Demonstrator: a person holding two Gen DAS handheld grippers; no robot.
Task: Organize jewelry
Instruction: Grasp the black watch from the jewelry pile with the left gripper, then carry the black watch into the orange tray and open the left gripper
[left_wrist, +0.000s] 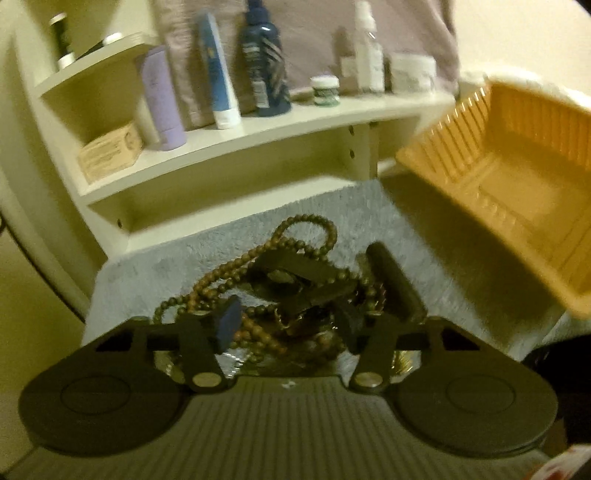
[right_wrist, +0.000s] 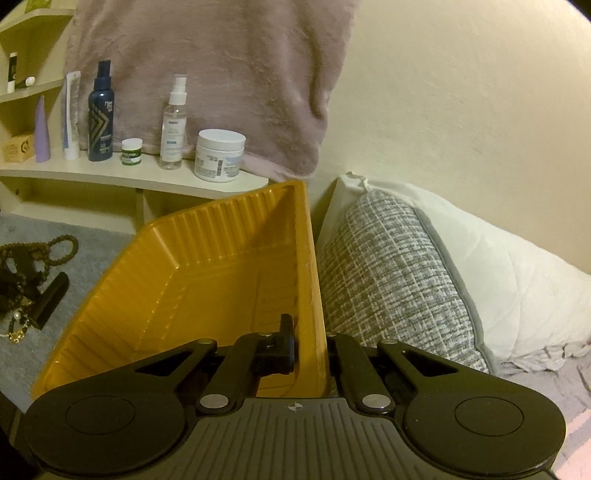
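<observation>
So we're at the scoop-it-up stage of tidying the jewelry. Our left gripper (left_wrist: 288, 325) hangs right over the tangled pile of jewelry (left_wrist: 280, 291), which sits in the middle of the grey towel (left_wrist: 155, 266) spread just in front of the shelf (left_wrist: 258, 125). The fingers (left_wrist: 229, 325) sit partly spread on either side of the brown bead necklace (left_wrist: 306, 229), with strands and a few dark pieces lying between them. The view is blurry, so we can't say the pads are really biting on anything yet; we'd call them unclenched around the heap.

Our right gripper (right_wrist: 310, 354) is clenched tight on the wall of the orange tray (right_wrist: 207, 273), holding it tipped up off the towel, just off the pile's right side and next to the checked pillow (right_wrist: 388, 280). The tray looks bare inside.

Next move, as we read it: squeeze the left fingers on a good bunch of beads, lift clear, and carry it over the tray's open mouth. The tangle is the catch, since loose loops and the little gold chain (right_wrist: 16, 334) could drag along or drop off halfway.
</observation>
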